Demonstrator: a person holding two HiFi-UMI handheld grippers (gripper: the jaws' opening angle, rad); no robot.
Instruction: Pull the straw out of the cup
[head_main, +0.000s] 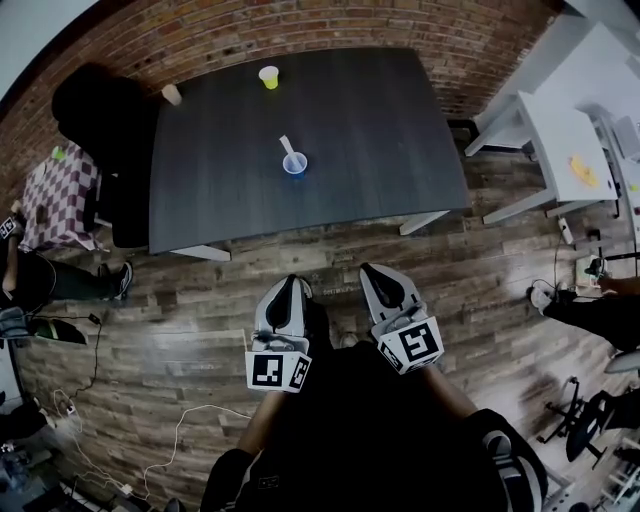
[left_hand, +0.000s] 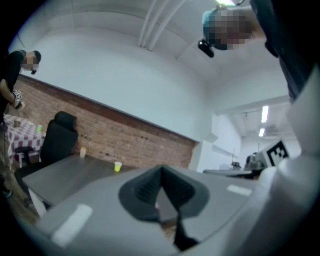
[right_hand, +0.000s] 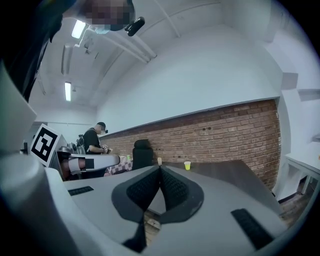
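Observation:
A small blue cup (head_main: 294, 164) stands near the middle of the dark table (head_main: 380, 140), with a white straw (head_main: 286, 147) leaning out of it toward the far left. My left gripper (head_main: 288, 283) and right gripper (head_main: 371, 271) hang side by side over the wooden floor, short of the table's front edge and well apart from the cup. Both are shut with nothing between their jaws. In the left gripper view (left_hand: 161, 172) and the right gripper view (right_hand: 160, 170) the closed jaws hide the blue cup.
A yellow cup (head_main: 268, 77) and a beige cup (head_main: 171, 94) stand along the table's far edge. A black chair (head_main: 100, 120) and a checkered table (head_main: 55, 190) are at the left, white tables (head_main: 560, 150) at the right. A person (right_hand: 95, 140) stands beyond.

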